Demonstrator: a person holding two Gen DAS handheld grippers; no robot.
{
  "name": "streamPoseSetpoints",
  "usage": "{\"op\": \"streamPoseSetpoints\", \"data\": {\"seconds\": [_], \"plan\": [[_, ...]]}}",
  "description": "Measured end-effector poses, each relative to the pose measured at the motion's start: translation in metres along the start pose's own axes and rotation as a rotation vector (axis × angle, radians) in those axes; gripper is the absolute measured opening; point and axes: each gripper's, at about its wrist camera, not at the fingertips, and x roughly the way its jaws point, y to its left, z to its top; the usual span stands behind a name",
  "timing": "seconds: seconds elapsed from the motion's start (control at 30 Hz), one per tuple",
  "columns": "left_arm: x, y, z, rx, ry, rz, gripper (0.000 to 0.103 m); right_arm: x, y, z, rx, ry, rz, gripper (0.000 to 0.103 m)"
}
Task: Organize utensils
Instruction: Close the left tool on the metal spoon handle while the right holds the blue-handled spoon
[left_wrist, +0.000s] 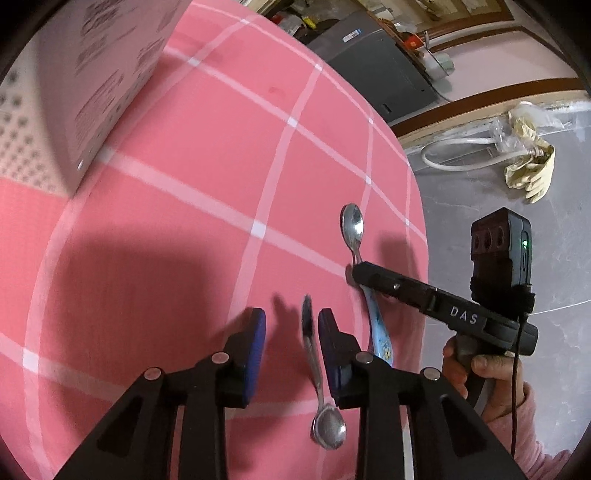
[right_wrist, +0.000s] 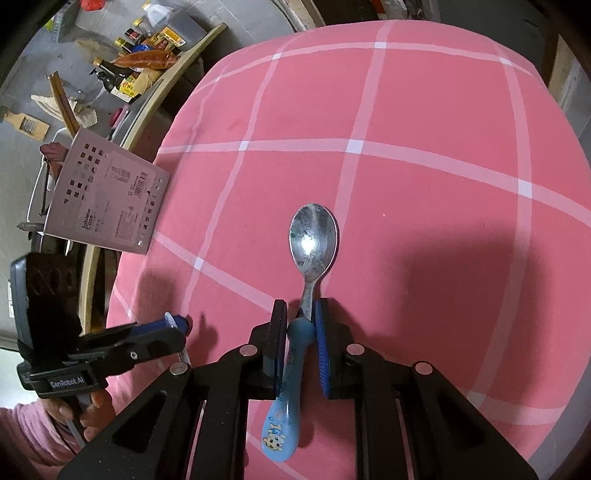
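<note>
A steel spoon (left_wrist: 325, 424) hangs bowl-down and blurred between the blue pads of my left gripper (left_wrist: 291, 328). The jaws stand open, the spoon close beside the right pad, over the pink checked cloth (left_wrist: 184, 221). My right gripper (right_wrist: 300, 310) is shut on the neck of a blue-handled spoon (right_wrist: 314, 236), whose cartoon-printed handle (right_wrist: 280, 424) points back toward the camera. In the left wrist view that right gripper (left_wrist: 354, 273) comes in from the right and clamps the same spoon (left_wrist: 352, 221) low over the cloth. A perforated utensil holder (right_wrist: 107, 199) stands at the table's left edge.
The utensil holder (left_wrist: 92, 92) looms close at upper left. The table edge (left_wrist: 417, 206) curves along the right, grey floor beyond with a hose and rubber gloves (left_wrist: 528, 166). Bottles (right_wrist: 125, 81) crowd a shelf past the far-left edge. My left gripper (right_wrist: 181, 326) shows at lower left.
</note>
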Motion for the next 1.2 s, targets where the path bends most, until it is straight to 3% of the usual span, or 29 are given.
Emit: {"op": "streamPoseSetpoints", "data": {"seconds": [0.17, 0.3, 0.47, 0.73, 1.2], "plan": [[0.005, 0.0, -0.003, 0.018, -0.004, -0.015, 0.025, 0.003, 0.001, 0.001, 0.009, 0.013, 0.014, 0.014], [0.008, -0.006, 0.002, 0.048, 0.004, -0.019, 0.006, 0.006, 0.001, 0.003, 0.019, 0.029, 0.036, 0.014], [0.002, -0.019, 0.007, 0.105, -0.015, -0.007, 0.005, 0.007, 0.008, 0.002, -0.035, 0.036, 0.013, 0.014], [-0.017, -0.042, 0.012, 0.181, -0.057, 0.037, 0.003, 0.007, 0.031, -0.001, -0.131, 0.048, -0.093, 0.013], [-0.035, -0.046, 0.008, 0.2, -0.088, 0.047, 0.003, -0.011, 0.009, -0.041, 0.064, -0.089, 0.043, 0.013]]}}
